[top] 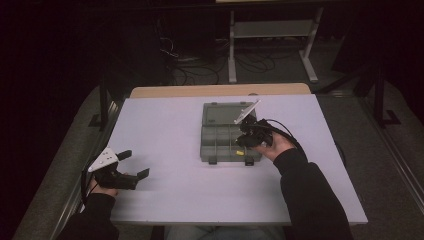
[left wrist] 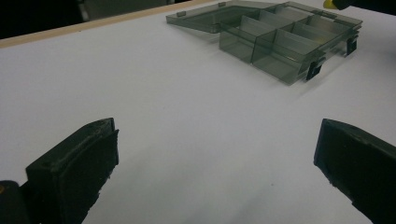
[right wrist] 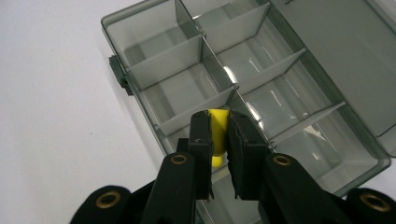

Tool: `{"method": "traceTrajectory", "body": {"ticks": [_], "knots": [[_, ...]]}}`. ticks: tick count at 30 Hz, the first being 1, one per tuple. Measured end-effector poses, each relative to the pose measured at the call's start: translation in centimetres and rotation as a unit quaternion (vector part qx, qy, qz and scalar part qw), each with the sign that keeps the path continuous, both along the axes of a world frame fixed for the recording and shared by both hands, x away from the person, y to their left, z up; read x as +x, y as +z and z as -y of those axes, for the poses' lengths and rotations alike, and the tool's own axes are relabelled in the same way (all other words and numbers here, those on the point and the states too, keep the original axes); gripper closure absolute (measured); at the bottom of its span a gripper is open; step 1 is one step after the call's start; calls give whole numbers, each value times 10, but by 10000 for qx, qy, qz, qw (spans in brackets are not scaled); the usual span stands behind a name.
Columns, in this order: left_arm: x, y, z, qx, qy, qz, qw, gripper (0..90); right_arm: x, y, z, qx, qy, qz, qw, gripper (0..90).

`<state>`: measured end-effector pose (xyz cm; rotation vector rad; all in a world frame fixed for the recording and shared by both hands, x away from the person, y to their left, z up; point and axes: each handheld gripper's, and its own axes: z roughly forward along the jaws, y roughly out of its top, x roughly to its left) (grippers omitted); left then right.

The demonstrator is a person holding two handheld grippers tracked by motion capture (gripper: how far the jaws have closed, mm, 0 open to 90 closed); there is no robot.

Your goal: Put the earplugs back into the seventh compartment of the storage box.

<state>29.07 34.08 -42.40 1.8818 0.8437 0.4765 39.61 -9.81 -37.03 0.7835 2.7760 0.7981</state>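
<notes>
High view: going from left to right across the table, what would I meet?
Left hand-held gripper with open jaws → open grey compartment box → right hand-held gripper, shut on a small yellow piece over the box's right side.

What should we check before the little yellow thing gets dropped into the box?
1. Grip: the right tool has its jaws shut on the yellow piece. Ok.
2. Lid: the compartment box lies open, with its lid folded flat on the table. Ok.
3. Aim: in the right gripper view the yellow piece sits above the box's near edge, by a divider. Which compartment lies under it: cannot tell.
4. Room inside: the compartments seen in the right gripper view look empty. Ok.
5. Other hand: the left tool is open and well away from the box. Ok.
</notes>
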Motion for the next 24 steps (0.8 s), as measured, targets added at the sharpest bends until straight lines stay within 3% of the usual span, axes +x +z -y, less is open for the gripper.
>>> {"method": "traceTrajectory", "body": {"ticks": [10,16,24], "knots": [[0,0,0,11,-10,-3,10000,0,4,-21,-5,-36,38,-185,9998,787],[0,0,0,10,-11,0,10000,0,6,-24,-7,-51,31,-255,9997,768],[0,0,0,8,-11,-8,10000,0,4,-18,-1,-34,-265,49,9996,426]]}}
